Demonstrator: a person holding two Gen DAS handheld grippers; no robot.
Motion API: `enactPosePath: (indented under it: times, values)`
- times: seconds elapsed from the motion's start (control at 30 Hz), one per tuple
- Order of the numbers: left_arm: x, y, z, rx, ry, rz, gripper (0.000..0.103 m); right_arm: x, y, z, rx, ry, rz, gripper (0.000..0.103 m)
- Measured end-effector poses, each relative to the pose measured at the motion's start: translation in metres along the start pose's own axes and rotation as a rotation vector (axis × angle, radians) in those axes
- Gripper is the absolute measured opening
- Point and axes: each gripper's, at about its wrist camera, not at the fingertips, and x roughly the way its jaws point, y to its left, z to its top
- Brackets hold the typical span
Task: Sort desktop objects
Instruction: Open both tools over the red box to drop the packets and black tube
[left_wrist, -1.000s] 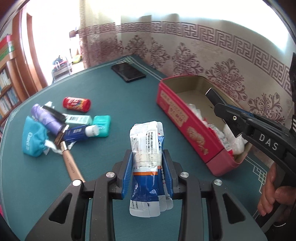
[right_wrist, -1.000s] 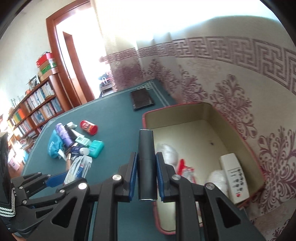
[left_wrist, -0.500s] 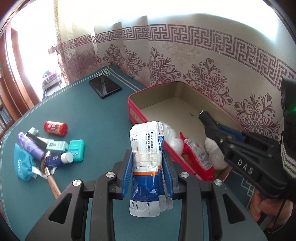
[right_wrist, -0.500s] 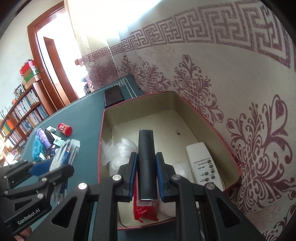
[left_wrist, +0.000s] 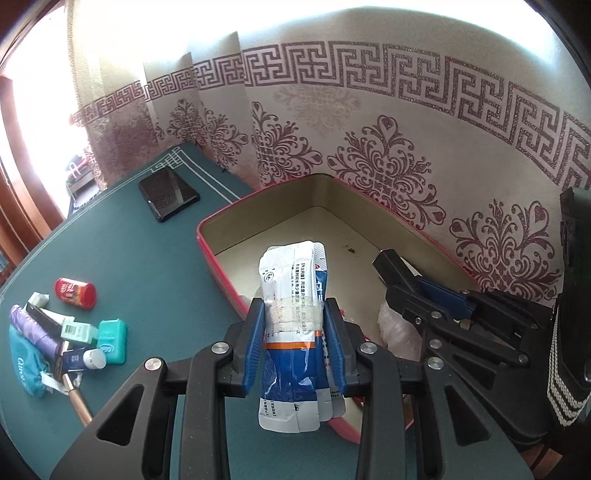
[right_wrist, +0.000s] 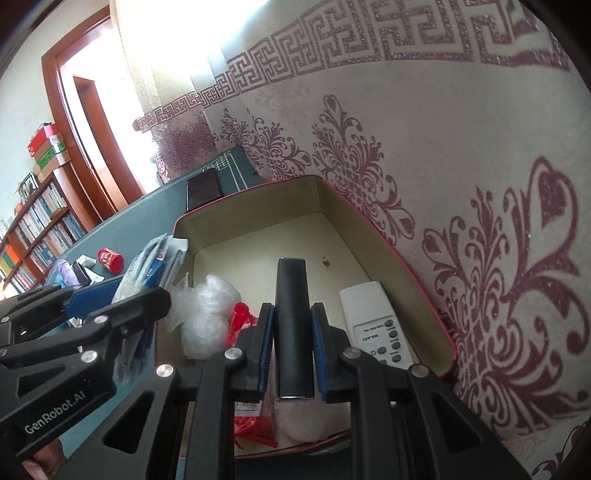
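Note:
My left gripper (left_wrist: 293, 328) is shut on a taped bundle of blue and white sachets (left_wrist: 291, 306) and holds it over the near left edge of the red box (left_wrist: 221, 273). My right gripper (right_wrist: 293, 332) is shut on a black bar-shaped device (right_wrist: 293, 314) and holds it above the inside of the red box (right_wrist: 424, 280). The right gripper also shows in the left wrist view (left_wrist: 413, 291), over the box's right part. The left gripper shows in the right wrist view (right_wrist: 110, 295) at the box's left wall.
The box holds a white remote (right_wrist: 373, 321), crumpled clear plastic (right_wrist: 207, 310) and a red packet (right_wrist: 242, 321). On the green table (left_wrist: 129, 258) lie a black phone (left_wrist: 168, 192), a red can (left_wrist: 75, 293), a teal box (left_wrist: 110, 341) and several small items. A patterned wall stands right behind the box.
Both grippers have moved forward and right, from beside the box to over it, each still holding its object. The pile of items on the table has fallen behind to the left.

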Motion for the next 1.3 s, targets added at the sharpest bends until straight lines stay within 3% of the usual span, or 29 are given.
enactPosePath:
  times: [0.37, 0.47, 0.6, 0.77, 1.3]
  values:
    - [0.019, -0.009, 0.007, 0.026, 0.024, -0.036, 0.037, 0.012, -0.017, -0.001, 0.049, 0.038, -0.036, 0.023]
    - [0.019, -0.011, 0.007, 0.037, 0.016, -0.019, 0.058, 0.009, -0.021, -0.001, 0.064, 0.027, -0.047, 0.026]
    - [0.016, -0.007, 0.007, 0.032, -0.002, 0.002, 0.067, 0.008, -0.024, -0.001, 0.080, 0.022, -0.057, 0.033]
    - [0.016, 0.002, 0.005, 0.006, 0.005, 0.022, 0.068, 0.006, -0.023, 0.001, 0.083, 0.012, -0.059, 0.041]
    - [0.005, 0.046, -0.020, -0.105, 0.028, 0.134, 0.075, -0.002, -0.002, 0.000, 0.035, -0.014, -0.043, 0.047]
